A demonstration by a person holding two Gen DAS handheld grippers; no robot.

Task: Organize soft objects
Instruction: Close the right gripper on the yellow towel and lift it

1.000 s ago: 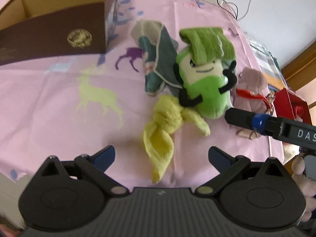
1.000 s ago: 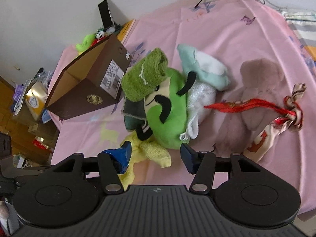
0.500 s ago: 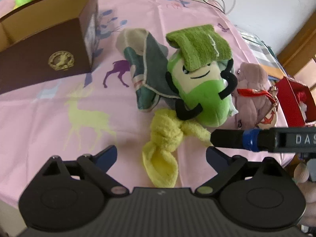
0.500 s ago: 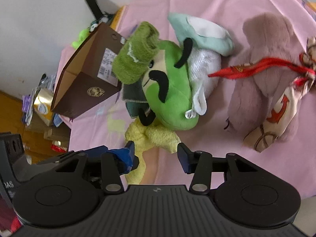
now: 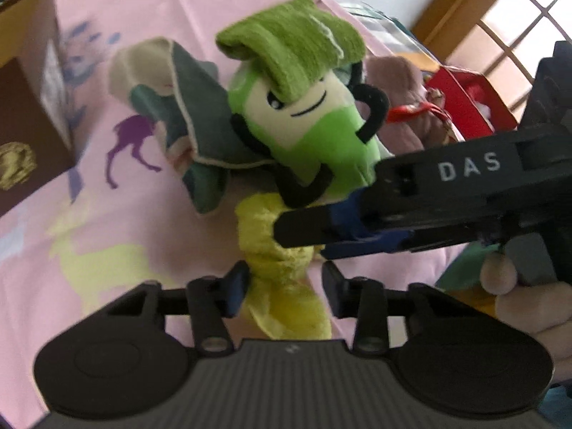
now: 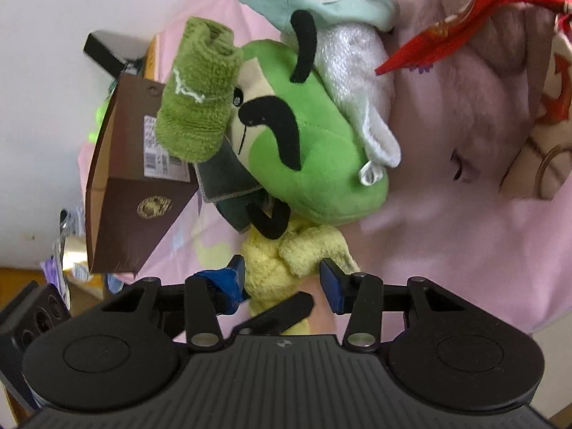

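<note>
The yellow towel (image 5: 282, 268) is nubbly terry cloth, matt and fluffy. The folded green towel (image 5: 296, 39) has a coarser looped pile with a pale stitched thread. The green plush toy (image 6: 307, 150) is smooth short-pile fabric with black felt-like limbs. The brown plush (image 6: 479, 82) looks long-napped and velvety; its red ribbon (image 6: 461, 28) is satiny. The pink sheet (image 5: 107, 214) is thin, smooth printed cloth. The cardboard box (image 6: 132, 193) is matt brown with a gilt emblem and a paper label.
</note>
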